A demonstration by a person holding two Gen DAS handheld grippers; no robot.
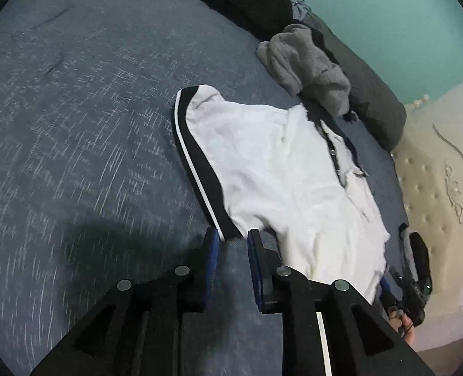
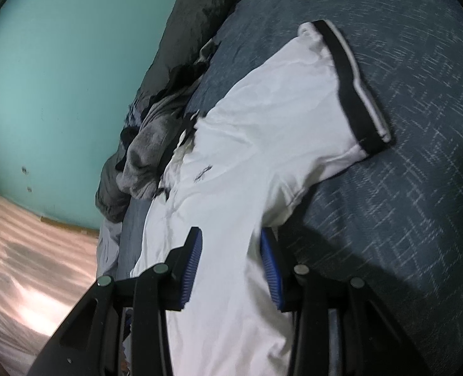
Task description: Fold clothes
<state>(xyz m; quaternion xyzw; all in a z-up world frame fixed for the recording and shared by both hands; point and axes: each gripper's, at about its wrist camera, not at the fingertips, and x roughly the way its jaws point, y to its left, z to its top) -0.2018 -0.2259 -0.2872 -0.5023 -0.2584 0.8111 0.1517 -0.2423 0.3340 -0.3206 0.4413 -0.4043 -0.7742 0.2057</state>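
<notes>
Black-fingered, the left gripper [image 1: 231, 244] hovers with jaws apart just off the dark-banded sleeve [image 1: 197, 159], likely lining up a pinch. Rightward, the white shirt [image 1: 287, 181] lies spread on the blue bedcover [image 1: 74, 109], where the right gripper [image 2: 231, 250] straddles its cloth, jaws apart, not yet pinching.

Left wrist view looks low across the bed [image 1: 74, 125]; right wrist, closer; both share the white shirt [image 1: 278, 172].

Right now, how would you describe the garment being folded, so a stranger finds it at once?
On the blue bedspread, below the crumpled grey garment near the green wall, lies a white shirt. Only it is spread flat, with a black, white-striped sleeve cuff.
</notes>
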